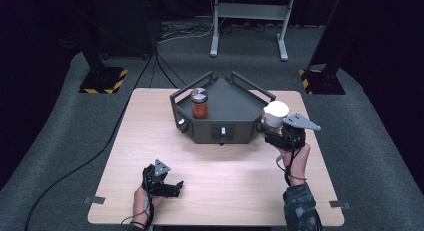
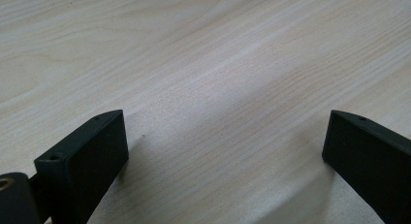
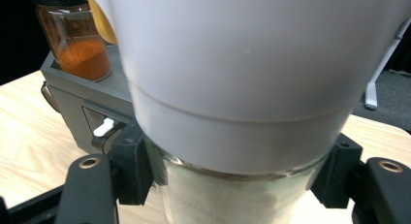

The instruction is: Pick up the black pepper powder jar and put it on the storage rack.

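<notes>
1. A white-capped jar (image 1: 275, 114) is clamped between the jaws of the right gripper (image 1: 272, 133), which grasps its glass body just below the wide white cap (image 3: 242, 78).
2. In the high view, the jar is seen held upright at the right front corner of the dark grey tray (image 1: 235, 98), just beside its outer wall; whether it rests on the surface (image 1: 225, 176) cannot be told.
3. Pale, powdery contents are seen through the glass in the right gripper view.
4. A second jar (image 1: 199, 104), filled with orange-red contents and closed by a metal lid, is seen standing upright in the left part of the tray.
5. The left gripper (image 1: 167, 187) is held low over the near left part of the surface, well apart from the tray.
6. Its jaws are spread wide, released, with bare wood between them in the left gripper view.
</notes>
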Available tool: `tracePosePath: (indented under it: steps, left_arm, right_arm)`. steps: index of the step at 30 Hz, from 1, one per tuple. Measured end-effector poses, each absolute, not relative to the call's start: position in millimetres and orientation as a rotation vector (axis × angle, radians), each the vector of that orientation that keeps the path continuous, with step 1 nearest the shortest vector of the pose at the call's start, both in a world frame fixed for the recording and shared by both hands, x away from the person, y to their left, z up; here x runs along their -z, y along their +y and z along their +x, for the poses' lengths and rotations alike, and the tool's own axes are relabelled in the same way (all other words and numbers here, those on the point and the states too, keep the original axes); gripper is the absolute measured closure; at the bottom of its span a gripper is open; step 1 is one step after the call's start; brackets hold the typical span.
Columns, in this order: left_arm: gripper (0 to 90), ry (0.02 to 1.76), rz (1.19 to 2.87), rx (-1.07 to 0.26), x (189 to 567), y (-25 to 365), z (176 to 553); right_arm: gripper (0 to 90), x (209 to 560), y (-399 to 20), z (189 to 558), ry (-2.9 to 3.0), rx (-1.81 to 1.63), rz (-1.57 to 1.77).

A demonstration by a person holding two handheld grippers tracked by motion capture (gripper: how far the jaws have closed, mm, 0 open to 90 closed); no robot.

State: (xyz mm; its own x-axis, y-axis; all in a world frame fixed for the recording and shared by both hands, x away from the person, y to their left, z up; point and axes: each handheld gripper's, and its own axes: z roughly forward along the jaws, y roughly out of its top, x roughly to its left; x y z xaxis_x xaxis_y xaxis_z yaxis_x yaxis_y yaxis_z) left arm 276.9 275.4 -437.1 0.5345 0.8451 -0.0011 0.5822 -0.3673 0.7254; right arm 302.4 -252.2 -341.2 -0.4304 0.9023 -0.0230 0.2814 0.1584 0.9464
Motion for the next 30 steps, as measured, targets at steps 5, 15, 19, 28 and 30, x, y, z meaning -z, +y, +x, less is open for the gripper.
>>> tracePosePath:
  steps: [5, 15, 19, 28, 30]
  left_arm:
    - [2.4, 1.150, 2.088, -0.493, 437, 276, 277]
    - [2.5, 1.150, 2.088, -0.493, 437, 276, 277]
    - [2.5, 1.148, 2.089, -0.495, 437, 275, 277]
    - [2.7, 1.147, 2.088, -0.493, 437, 276, 277]
    - [2.8, 1.145, 2.090, -0.495, 437, 276, 277]
  right_arm:
    - [30.3, 341, -251, 305, 1.814, -1.288, 1.133]
    - [30.3, 337, -248, 314, 1.816, -1.297, 1.132]
    - [30.3, 335, -248, 317, 1.815, -1.304, 1.135]
    - [30.3, 331, -244, 328, 1.824, -1.303, 1.138]
    - [30.3, 330, -243, 330, 1.824, -1.302, 1.131]
